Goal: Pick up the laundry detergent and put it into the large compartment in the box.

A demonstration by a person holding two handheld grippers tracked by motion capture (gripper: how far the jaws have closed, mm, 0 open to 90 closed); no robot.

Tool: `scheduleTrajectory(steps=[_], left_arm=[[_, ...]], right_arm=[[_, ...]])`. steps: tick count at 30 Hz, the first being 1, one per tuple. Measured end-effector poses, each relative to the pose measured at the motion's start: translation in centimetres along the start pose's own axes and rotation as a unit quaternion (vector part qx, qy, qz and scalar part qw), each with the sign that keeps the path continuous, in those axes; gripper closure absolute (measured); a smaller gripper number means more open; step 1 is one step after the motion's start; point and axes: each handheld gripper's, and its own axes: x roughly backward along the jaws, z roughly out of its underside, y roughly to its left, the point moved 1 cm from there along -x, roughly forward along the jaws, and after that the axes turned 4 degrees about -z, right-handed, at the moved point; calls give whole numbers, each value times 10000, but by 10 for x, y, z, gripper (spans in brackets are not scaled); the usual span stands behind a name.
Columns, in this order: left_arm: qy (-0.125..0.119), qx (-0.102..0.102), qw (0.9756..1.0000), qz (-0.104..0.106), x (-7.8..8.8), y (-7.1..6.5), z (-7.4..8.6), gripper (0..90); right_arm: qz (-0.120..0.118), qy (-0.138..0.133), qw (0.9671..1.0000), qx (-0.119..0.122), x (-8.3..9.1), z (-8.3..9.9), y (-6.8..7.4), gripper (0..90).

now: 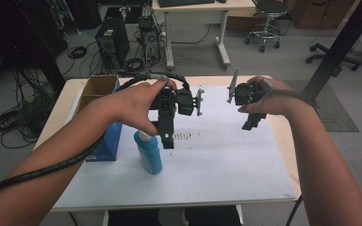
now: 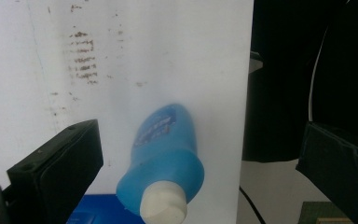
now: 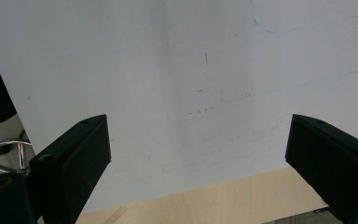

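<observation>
Blue bottle (image 2: pixel 165 154) upright on tabletop (image 1: pixel 226 160), label print blurred, unreadable. Left gripper (image 2: pixel 200 172) fingers spread above it; right gripper (image 3: pixel 198 163) fingers spread, nothing between.

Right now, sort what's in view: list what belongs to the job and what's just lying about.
In the job:
- blue bottle, white cap, standing upright
- left gripper, jaws open above it

Lying about:
- cardboard box
- blue box
- right gripper, open over the bare white mat

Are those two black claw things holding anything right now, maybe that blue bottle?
Nothing is held. The left gripper hangs open above the blue bottle, its jaws clear of it. The right gripper is open over the white sheet.
</observation>
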Motion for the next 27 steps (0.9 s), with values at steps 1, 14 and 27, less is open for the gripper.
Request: scheduleTrajectory(steps=[1,14,27], left_arm=[[8,-21,10000,6,0,0,0,2],[85,-300,9995,26,-6,-2,5,2],[73,-1148,9934,16,-6,-9,20,2]], right_arm=[[5,6,10000,0,0,0,0,65],[-26,4,10000,-47,0,0,3,68],[-31,-96,9997,-203,-2,-9,6,69]])
